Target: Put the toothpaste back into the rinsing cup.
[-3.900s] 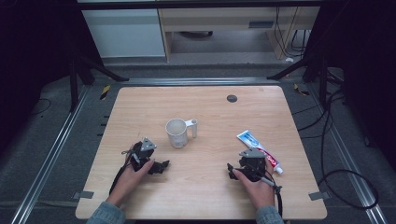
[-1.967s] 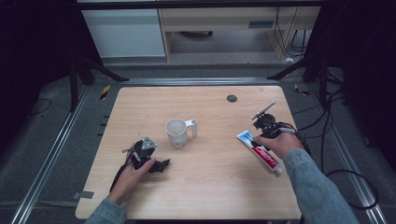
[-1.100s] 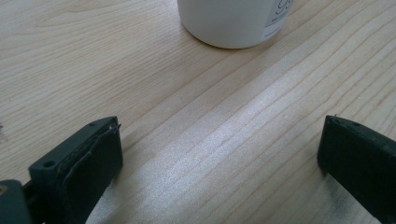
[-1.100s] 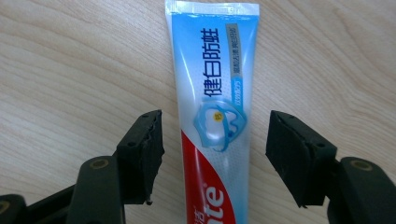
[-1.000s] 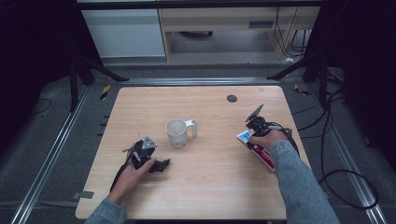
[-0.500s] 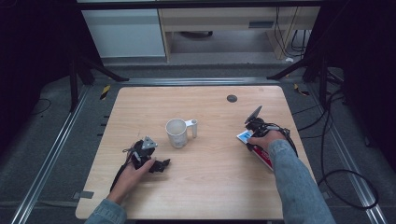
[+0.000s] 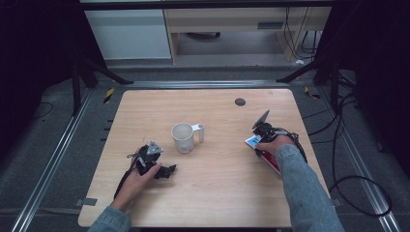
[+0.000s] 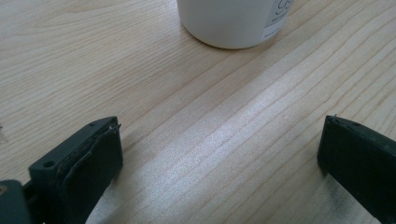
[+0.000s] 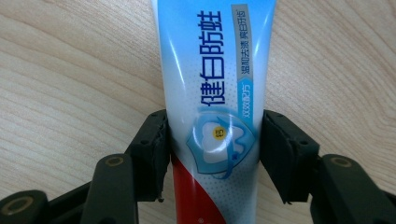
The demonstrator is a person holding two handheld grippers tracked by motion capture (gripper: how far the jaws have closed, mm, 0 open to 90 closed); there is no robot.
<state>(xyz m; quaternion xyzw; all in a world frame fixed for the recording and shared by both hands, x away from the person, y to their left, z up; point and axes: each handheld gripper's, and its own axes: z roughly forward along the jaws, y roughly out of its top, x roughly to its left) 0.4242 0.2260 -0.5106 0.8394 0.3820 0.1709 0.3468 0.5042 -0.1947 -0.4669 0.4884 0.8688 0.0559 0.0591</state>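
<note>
Blue-white toothpaste tube (image 9: 212,93) printed 健白防蛀 between closing right gripper (image 9: 212,154) jaws, pads at its sides, left gripper (image 8: 219,154) jaws apart below mug (image 8: 233,21)

One wooden table (image 7: 217,193) holds one white mug (image 7: 183,137) and one toothpaste tube (image 9: 212,84). Two handheld grippers are there, the left gripper (image 7: 167,170) and the right gripper (image 9: 212,154)

Evenly lit wooden table (image 7: 212,193) ringed by near-black surroundings in the high view, soft short shadows, pale sheen across the grain in the left gripper view, glossy highlights on the toothpaste tube (image 9: 215,70), jaws slightly soft at the lower edge
</note>
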